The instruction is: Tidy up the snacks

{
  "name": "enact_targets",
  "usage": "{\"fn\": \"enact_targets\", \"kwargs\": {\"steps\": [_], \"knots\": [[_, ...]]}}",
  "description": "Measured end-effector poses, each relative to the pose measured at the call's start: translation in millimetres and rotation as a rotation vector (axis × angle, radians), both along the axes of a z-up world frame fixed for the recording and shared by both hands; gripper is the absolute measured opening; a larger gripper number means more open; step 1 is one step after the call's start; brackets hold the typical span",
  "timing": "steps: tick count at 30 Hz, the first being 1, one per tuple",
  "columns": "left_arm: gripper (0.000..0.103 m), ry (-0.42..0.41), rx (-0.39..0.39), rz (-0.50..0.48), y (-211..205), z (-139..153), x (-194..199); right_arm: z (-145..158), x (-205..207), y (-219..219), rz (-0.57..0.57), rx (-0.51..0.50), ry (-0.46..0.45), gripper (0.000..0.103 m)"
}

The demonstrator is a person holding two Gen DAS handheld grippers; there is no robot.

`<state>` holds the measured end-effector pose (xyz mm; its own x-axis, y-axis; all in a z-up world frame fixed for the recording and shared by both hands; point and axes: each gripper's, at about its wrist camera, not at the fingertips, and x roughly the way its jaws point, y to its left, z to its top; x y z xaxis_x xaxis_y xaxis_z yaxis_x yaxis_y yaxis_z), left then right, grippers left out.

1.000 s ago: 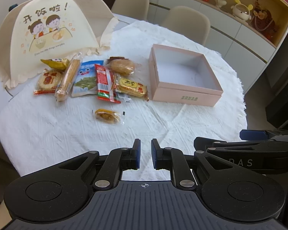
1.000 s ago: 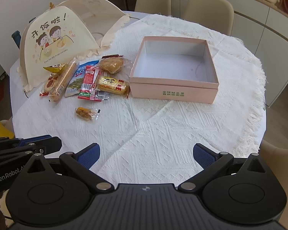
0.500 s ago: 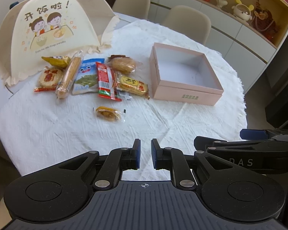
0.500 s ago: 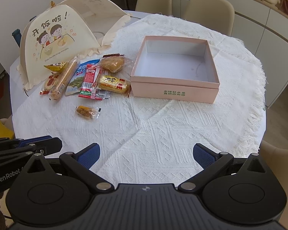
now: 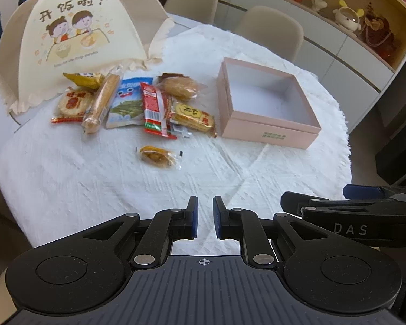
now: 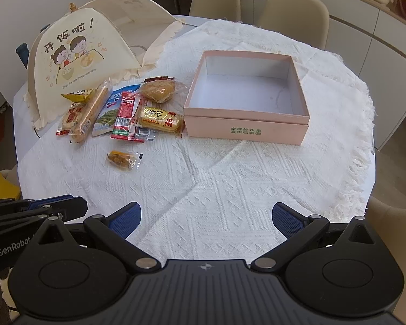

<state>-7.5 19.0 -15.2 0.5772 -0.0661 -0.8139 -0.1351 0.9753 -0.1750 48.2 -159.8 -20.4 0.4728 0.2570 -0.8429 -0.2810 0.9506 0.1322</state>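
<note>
Several wrapped snacks lie in a pile (image 5: 149,100) (image 6: 127,108) on the white tablecloth, left of an empty pink box (image 5: 268,132) (image 6: 246,132). One small orange snack packet (image 5: 157,157) (image 6: 120,159) lies alone in front of the pile. My left gripper (image 5: 203,216) is nearly shut and empty, low over the table's near edge. My right gripper (image 6: 205,219) is wide open and empty, also at the near edge. Each gripper shows at the side of the other's view.
A cream mesh food cover (image 5: 67,35) (image 6: 73,54) with a cartoon print stands behind the snacks. Beige chairs (image 5: 270,29) (image 6: 295,13) stand past the round table. Cabinets and shelves with figurines line the back right.
Both grippers have edged forward toward the snacks; the pile and box look slightly nearer. The jaws have not changed.
</note>
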Motion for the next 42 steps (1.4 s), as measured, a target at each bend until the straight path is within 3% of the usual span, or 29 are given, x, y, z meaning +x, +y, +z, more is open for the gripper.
{"fn": "enact_targets", "kwargs": {"steps": [9,12,15,17,21,24,29,32,34,37,42], "knots": [[0.016,0.035,-0.04,0.02,18,-13,8,-6,5,9,-0.003,-0.018,0.015,0.103],[0.016,0.015,-0.12,0.02,30,-24,12,-11,8,13,0.003,-0.007,-0.004,0.103],[0.017,0.031,-0.229,0.039,50,-43,19,-21,12,15,0.035,0.075,-0.098,0.103],[0.018,0.039,-0.248,0.069,63,-55,23,-39,19,19,0.053,0.094,-0.127,0.103],[0.018,0.056,-0.304,0.115,96,-78,39,-87,36,28,0.032,0.1,-0.004,0.103],[0.018,0.079,-0.329,0.162,117,-91,60,-110,39,30,0.016,0.125,0.037,0.103],[0.018,-0.024,-0.244,0.196,152,-79,108,-121,36,39,0.033,0.077,-0.001,0.103],[0.019,-0.107,-0.06,0.21,173,-63,132,-123,32,43,0.052,0.039,-0.018,0.103],[0.019,-0.093,0.012,0.2,187,-62,151,-125,30,46,0.078,0.004,-0.027,0.103],[0.021,-0.087,0.03,0.199,208,-61,173,-127,30,52,0.112,-0.051,-0.026,0.103],[0.021,-0.197,0.03,0.301,249,-42,188,-127,29,57,0.1,-0.077,-0.029,0.103]]}}
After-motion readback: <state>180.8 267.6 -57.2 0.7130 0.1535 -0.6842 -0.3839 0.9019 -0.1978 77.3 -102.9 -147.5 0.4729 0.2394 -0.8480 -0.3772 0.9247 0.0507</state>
